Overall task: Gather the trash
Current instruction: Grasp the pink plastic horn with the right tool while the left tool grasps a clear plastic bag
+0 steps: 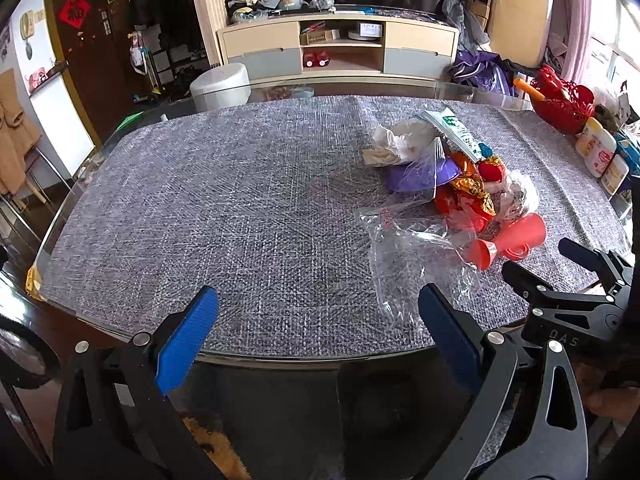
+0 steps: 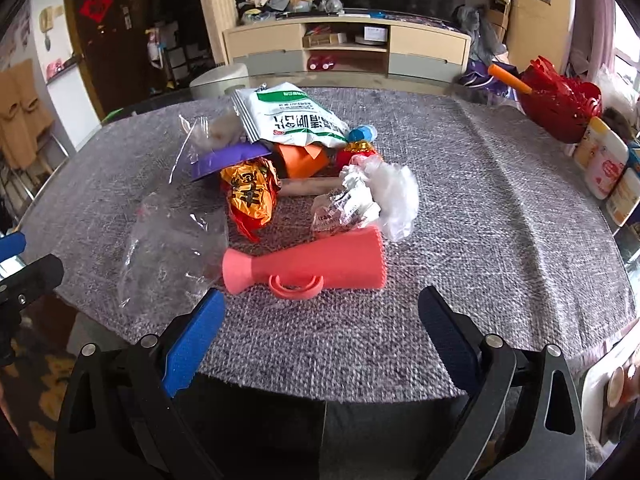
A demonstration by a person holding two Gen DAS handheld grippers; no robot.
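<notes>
Trash (image 2: 304,184) lies in one loose heap on the grey woven table mat (image 2: 500,220), a little left of centre in the right wrist view and at right of centre in the left wrist view. Nearest the bottom of the right view is a salmon-pink plastic horn (image 2: 308,266) lying on its side, flared end to the right, with a clear plastic bag (image 2: 168,248) touching its narrow end on the left. Behind them sit a gold and red foil wrapper (image 2: 252,196), crumpled white plastic (image 2: 384,196), and a white and green packet (image 2: 288,118) resting on top at the upper middle. Both claws stand wide and hold nothing: the right gripper (image 2: 320,320) hovers just short of the horn, and the left gripper (image 1: 316,312) hangs over the near table edge with the clear bag beside its right finger. I see no bin or sack in either view, so where the pieces should go cannot be told. To do this step well, I would take the horn first with the right claw, closing across its narrow neck rather than the wide bell, which may slip. The clear bag looks limp and slick; pinch a bunched fold, not a flat sheet. Lift slowly so that neighbouring wrappers are not dragged off the mat.
</notes>
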